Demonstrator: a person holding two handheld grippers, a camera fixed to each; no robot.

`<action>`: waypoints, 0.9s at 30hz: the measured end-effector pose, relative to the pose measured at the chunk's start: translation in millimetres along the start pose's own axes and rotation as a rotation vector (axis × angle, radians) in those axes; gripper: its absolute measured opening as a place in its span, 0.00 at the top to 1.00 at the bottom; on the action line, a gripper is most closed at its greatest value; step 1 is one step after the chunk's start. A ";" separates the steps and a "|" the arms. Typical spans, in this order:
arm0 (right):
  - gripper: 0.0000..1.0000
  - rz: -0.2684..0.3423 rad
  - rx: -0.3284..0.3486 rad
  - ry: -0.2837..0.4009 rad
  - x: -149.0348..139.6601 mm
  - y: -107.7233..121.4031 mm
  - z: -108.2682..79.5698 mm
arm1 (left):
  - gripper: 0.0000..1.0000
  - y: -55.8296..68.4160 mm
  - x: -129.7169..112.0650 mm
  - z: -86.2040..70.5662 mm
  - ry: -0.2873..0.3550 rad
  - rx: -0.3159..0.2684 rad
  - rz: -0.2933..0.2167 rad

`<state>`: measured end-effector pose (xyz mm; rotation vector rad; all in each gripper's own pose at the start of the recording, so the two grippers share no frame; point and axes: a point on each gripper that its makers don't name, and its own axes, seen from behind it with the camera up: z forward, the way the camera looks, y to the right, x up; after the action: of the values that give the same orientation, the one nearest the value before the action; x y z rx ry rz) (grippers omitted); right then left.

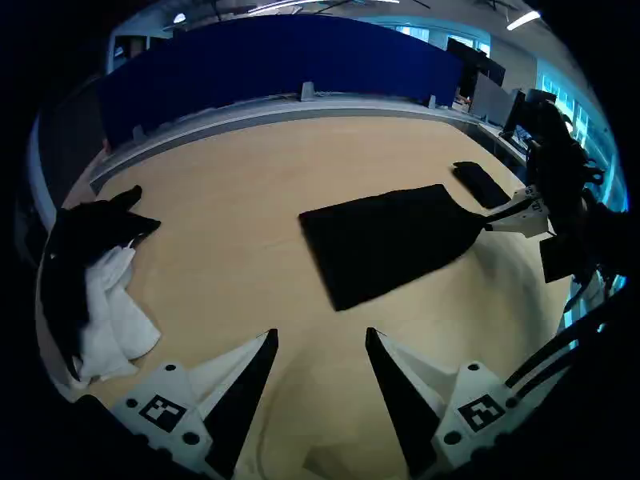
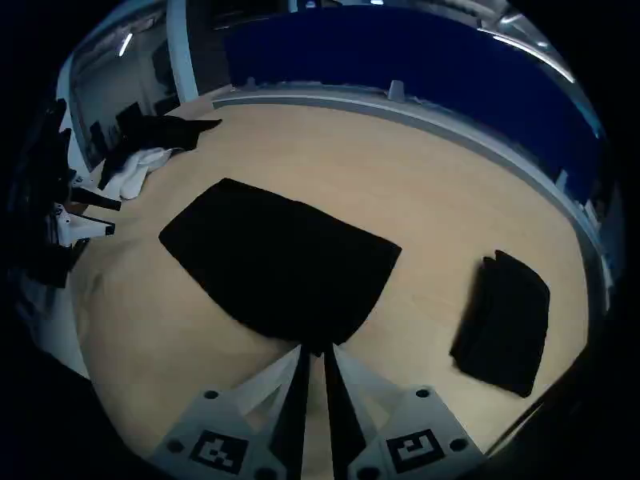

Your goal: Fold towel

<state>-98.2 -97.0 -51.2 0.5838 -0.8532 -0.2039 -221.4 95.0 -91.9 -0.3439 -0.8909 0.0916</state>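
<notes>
With the black towel (image 2: 280, 264) flat on the counter (image 2: 448, 184) near the folded stack (image 2: 504, 320), the right tool (image 2: 316, 352) clamped on its stack-side corner and the left tool (image 1: 320, 332) apart, farther from the stack, I'd grip a matching corner before lifting evenly.
</notes>
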 end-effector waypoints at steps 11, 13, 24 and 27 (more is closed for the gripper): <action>0.88 -0.068 -0.006 -0.014 17.4 -5.0 -1.0 | 0.20 -24.4 -10.4 -48.2 0.042 0.052 -0.091; 0.88 -0.071 -0.008 -0.016 18.6 -5.7 -0.9 | 0.20 -27.0 -10.5 -51.1 0.050 0.057 -0.097; 0.89 -0.083 -0.023 -0.025 21.6 -5.3 -3.1 | 0.20 -27.9 -15.7 -58.2 0.062 0.051 -0.098; 0.89 -0.092 -0.035 -0.022 26.1 -3.4 -4.5 | 0.20 -28.7 -17.0 -60.1 0.063 0.051 -0.099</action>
<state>-77.6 -108.2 -38.4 0.5896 -0.8430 -0.3087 -187.3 48.8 -129.8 -0.2530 -0.8403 0.0123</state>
